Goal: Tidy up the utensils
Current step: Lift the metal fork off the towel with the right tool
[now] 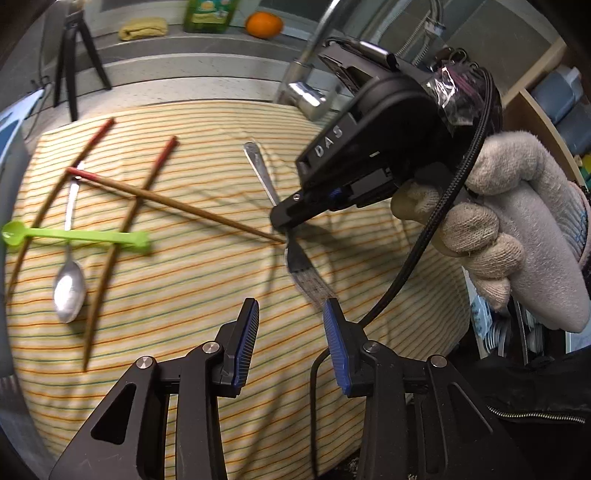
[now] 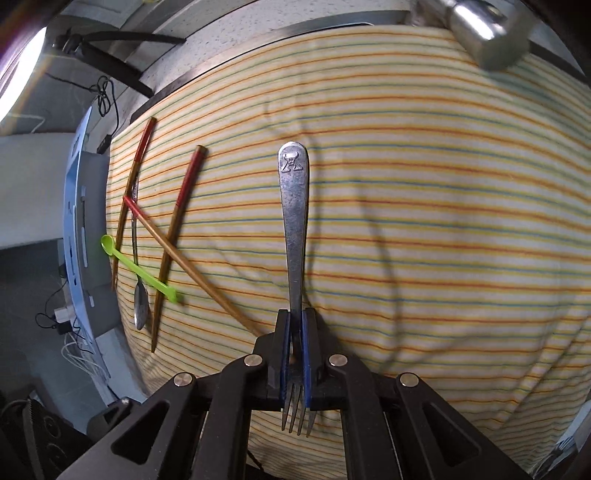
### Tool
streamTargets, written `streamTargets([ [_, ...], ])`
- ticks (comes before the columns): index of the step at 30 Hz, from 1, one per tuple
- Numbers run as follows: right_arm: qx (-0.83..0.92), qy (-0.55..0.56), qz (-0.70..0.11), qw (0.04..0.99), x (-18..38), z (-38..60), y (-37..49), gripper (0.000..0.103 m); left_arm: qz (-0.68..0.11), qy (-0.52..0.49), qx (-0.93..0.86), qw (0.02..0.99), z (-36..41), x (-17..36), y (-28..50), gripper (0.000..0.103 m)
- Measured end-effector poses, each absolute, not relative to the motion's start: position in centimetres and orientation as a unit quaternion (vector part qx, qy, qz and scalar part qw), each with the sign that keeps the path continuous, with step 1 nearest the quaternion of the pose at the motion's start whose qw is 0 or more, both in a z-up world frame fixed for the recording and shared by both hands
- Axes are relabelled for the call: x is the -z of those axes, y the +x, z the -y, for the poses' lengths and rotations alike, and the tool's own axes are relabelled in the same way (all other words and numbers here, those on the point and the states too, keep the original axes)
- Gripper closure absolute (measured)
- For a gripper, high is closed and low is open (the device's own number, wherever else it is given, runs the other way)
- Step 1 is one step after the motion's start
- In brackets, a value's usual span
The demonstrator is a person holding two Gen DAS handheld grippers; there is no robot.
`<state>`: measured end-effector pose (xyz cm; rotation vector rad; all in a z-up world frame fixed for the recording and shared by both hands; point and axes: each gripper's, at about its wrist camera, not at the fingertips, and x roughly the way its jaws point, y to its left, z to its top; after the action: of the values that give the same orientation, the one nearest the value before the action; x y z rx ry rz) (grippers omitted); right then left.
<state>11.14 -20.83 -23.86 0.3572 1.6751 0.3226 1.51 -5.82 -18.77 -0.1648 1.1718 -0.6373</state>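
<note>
Plainly, the right gripper (image 2: 294,354) has its blue pads pinched on the neck of the fork (image 2: 293,221), handle pointing away from the tongs, tines hanging back beneath them; the grip sits on a thin, smooth strip of metal, so I judge the fork could swivel or slide out if the hand swings quickly; its long handle would act as a lever. The left gripper (image 1: 291,325) stands part-spread with nothing between its pads, just below the fork's tines in its own view; the two tools are close enough that a careless sweep might knock the fork. To the left of both tongs lies a tangle on the striped cloth (image 2: 424,206): three chopsticks (image 1: 177,205) crossed over one another, a green plastic spoon (image 1: 74,236) lying across two of them, a metal spoon (image 1: 69,288) beneath; the tip of one chopstick reaches right up to the right tongs, so lowering the fork there could shift the pile. Beyond the cloth, a chrome tap (image 1: 306,92), an orange (image 1: 264,24) and a tripod (image 1: 74,62) stand well clear.
</note>
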Motion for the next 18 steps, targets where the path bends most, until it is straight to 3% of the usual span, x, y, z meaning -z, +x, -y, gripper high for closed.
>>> streamTargets([
  [8,-0.167,0.212,-0.738,0.618,24.8,22.3,10.8,0.098,-0.546,-0.062,0.284,0.786,8.4,19.1,1.1,0.068],
  [18,-0.252,0.145,-0.704,0.648,22.4,23.5,9.6,0.092,-0.542,-0.085,0.223,0.806,6.7,17.1,-1.2,0.068],
])
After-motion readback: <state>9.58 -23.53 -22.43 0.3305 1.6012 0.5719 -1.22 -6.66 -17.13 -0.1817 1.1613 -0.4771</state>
